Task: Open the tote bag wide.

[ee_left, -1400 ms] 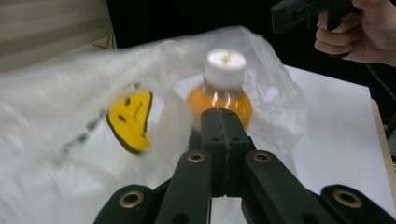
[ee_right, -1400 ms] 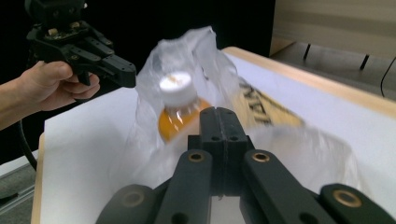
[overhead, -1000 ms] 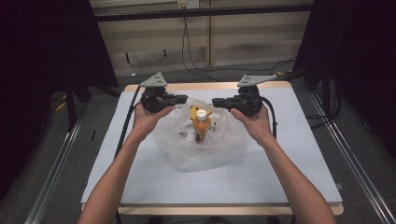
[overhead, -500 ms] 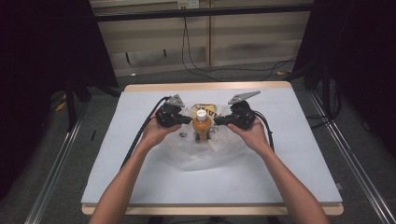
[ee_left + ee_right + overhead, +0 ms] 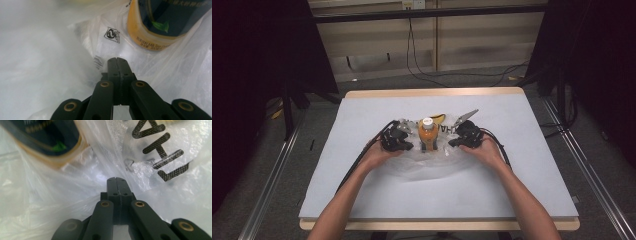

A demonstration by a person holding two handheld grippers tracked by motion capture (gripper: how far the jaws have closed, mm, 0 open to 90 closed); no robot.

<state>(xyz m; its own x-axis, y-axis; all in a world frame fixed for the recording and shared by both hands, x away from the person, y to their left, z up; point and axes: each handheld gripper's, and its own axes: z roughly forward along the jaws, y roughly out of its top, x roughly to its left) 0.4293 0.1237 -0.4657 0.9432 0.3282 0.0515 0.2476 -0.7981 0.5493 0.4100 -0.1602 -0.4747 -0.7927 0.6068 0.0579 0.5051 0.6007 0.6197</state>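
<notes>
Left tongs (image 5: 404,146) and right tongs (image 5: 453,142) pressed together, tips against clear plastic bag (image 5: 427,162), flanking upright orange bottle (image 5: 427,134) mid-counter (image 5: 362,200); whether film is pinched, unclear.

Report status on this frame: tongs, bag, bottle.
Left tongs shut, right tongs shut, both against the clear plastic bag. Orange bottle upright between them, in the bag. Grip on plastic unconfirmed. Nothing in the way.

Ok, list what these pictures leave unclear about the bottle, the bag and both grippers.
- Bottle: top cut off by the left gripper view's edge; label print too small to read.
- Bag: lettering cut off at the right gripper view's top.
- Left gripper, right gripper: jaws closed; whether they pinch plastic is hidden.
</notes>
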